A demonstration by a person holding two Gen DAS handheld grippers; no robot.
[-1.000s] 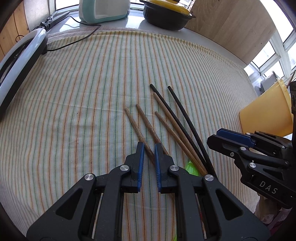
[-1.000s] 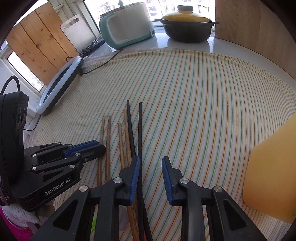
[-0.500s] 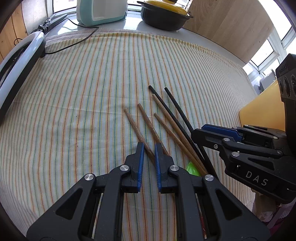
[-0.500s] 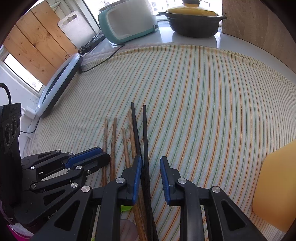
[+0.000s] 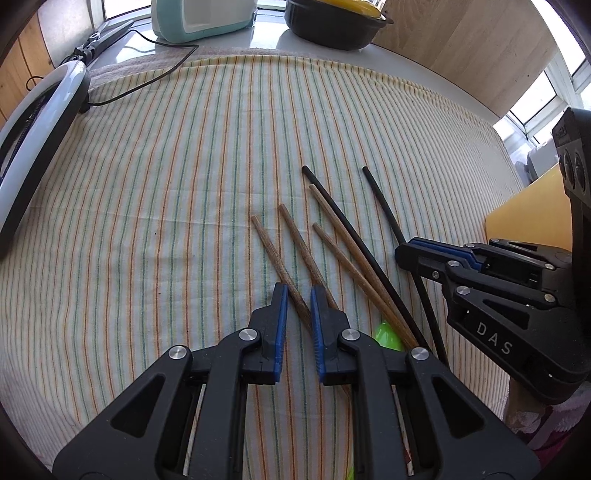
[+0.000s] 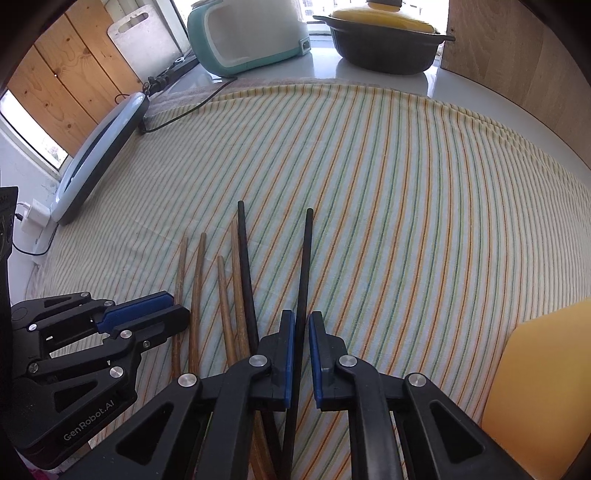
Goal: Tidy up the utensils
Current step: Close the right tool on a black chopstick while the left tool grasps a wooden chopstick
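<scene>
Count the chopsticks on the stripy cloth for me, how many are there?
6. Two dark brown chopsticks lie leftmost, one between the left tongs. Two lighter brown ones lie in the middle. One black chopstick is beside them; the right tongs pinch the other.

White surface (image 6: 461,86), glossy at the far edge, mostly covered by a striped cloth (image 6: 388,192). On the cloth: four brown wooden chopsticks (image 5: 295,243) and one black chopstick (image 5: 347,225), fanned side by side; a second black chopstick (image 6: 306,266), whether resting or lifted unclear. On the bare far edge: teal appliance (image 6: 247,33), dark pot with yellow lid (image 6: 384,40). At the left edge: ring light (image 6: 99,155).
</scene>
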